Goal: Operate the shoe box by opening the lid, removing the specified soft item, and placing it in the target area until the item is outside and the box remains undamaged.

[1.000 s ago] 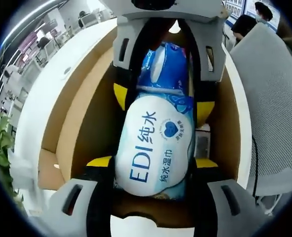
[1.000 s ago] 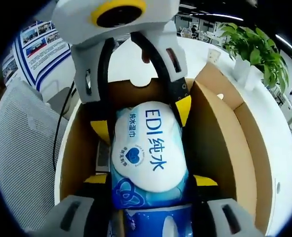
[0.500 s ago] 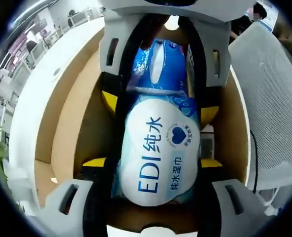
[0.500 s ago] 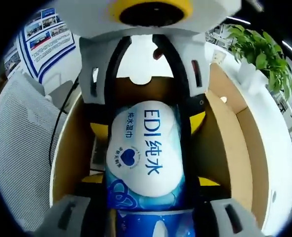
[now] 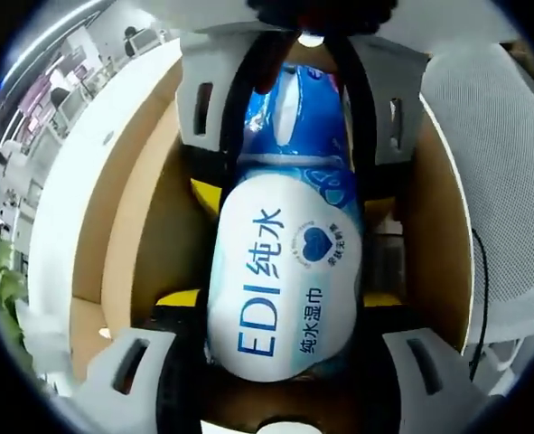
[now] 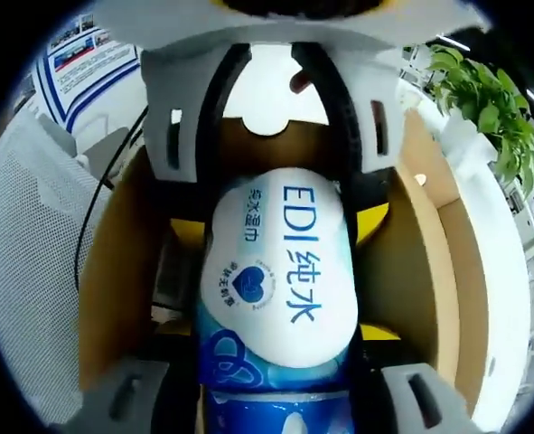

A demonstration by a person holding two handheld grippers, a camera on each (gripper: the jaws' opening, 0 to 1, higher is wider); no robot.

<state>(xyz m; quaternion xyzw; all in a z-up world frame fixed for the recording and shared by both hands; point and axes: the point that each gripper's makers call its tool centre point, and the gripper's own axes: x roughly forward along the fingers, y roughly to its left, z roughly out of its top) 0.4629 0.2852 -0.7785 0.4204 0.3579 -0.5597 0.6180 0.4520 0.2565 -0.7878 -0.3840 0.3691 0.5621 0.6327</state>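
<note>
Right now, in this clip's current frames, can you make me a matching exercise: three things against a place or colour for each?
Things:
1. white and blue soft wet-wipes pack
2. brown cardboard shoe box
3. green leafy potted plant

Descriptions:
A. beyond the box wall, on the white surface
B. between both grippers' jaws
C. open, surrounding the pack

Pairs: 1-B, 2-C, 3-A

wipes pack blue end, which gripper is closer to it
Right. The right gripper clamps the wipes pack at its blue end; the left gripper clamps the opposite white end with the label, inside the open cardboard box.
</note>
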